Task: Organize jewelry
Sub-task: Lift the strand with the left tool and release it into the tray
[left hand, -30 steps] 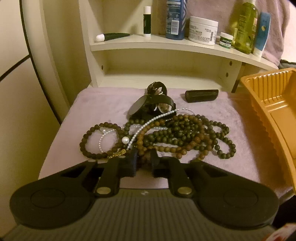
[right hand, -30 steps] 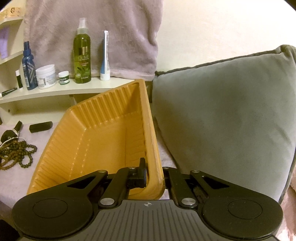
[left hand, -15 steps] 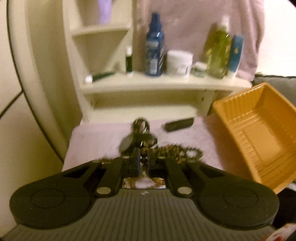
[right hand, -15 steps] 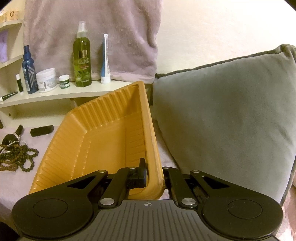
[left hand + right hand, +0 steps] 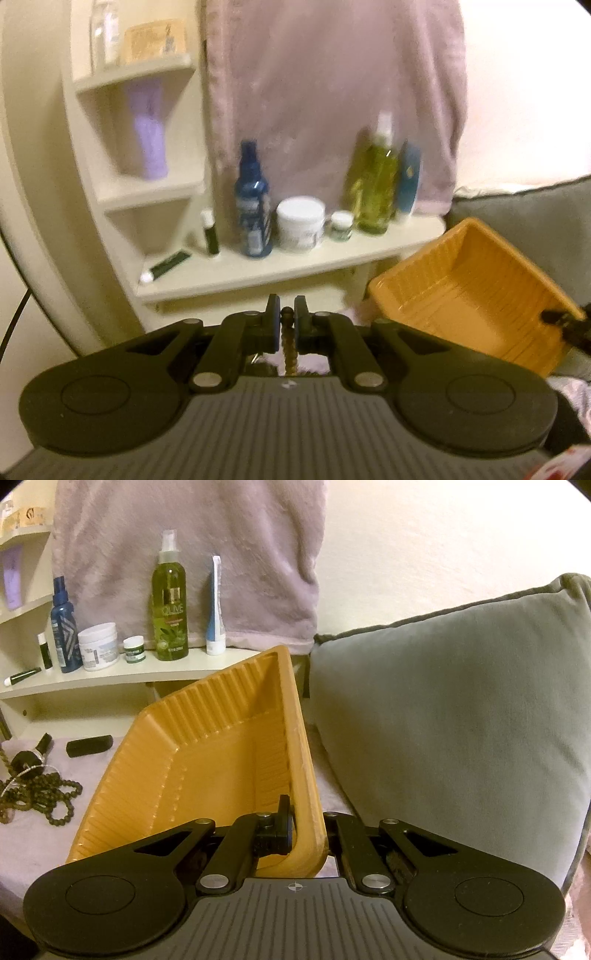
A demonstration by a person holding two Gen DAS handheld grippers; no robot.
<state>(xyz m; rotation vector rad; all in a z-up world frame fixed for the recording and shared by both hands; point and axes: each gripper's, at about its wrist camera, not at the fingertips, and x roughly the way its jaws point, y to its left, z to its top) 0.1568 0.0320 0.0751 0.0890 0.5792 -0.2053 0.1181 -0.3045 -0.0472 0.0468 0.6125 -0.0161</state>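
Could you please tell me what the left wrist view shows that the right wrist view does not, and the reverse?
Only the left wrist view shows the left tool shut on a brown bead strand hanging below it.

Only the right wrist view shows the bead pile on the cloth, the black case, and the right tool clamped on the tray's near wall.

Both show the orange tray, green spray bottle and grey cushion.

Dim, warm yellow indoor light; sharpness differs between the two views.
Left wrist view is motion-blurred: shelf [image 5: 280, 273] and bottles smeared. Right wrist view is crisp, olive bottle [image 5: 170, 609] label legible. Fisheye bends edges; corners vignette black. Soft shadows, no glare.
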